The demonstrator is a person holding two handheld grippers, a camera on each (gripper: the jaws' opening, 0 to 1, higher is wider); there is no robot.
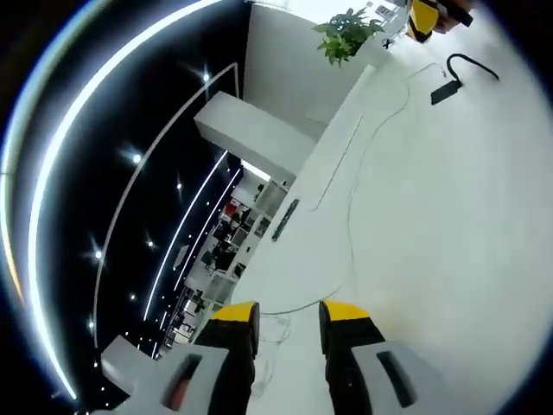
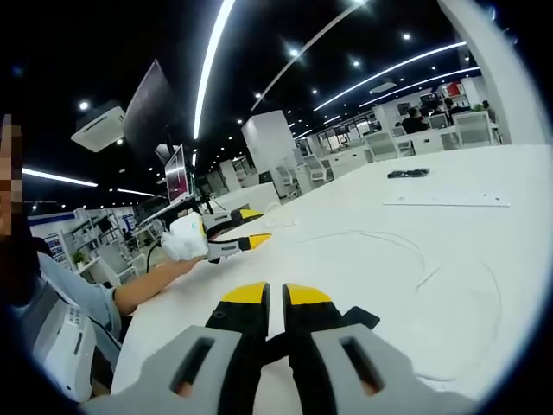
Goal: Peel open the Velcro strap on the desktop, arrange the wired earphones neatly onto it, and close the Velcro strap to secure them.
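Note:
The white earphone wire (image 1: 350, 216) trails in a long loose line across the white desk (image 1: 449, 242) toward my left gripper (image 1: 289, 313), which is open with nothing between its jaws. The black Velcro strap (image 1: 446, 90) lies far up the desk with a curled black end (image 1: 473, 62), near my right gripper (image 1: 422, 19). In the right gripper view, my right gripper (image 2: 276, 296) has its yellow tips almost together, and the strap (image 2: 359, 318) peeks out just beside the right jaw. The wire (image 2: 380, 238) loops over the desk ahead. A gloved hand holds the left gripper (image 2: 251, 229), jaws apart.
A small black object (image 2: 406, 173) and a flat white sheet (image 2: 445, 201) lie further along the desk. A potted plant (image 1: 346, 35) stands at the desk's end. A person's sleeve (image 2: 69, 290) is at the desk's left side, with monitors (image 2: 177, 177) behind.

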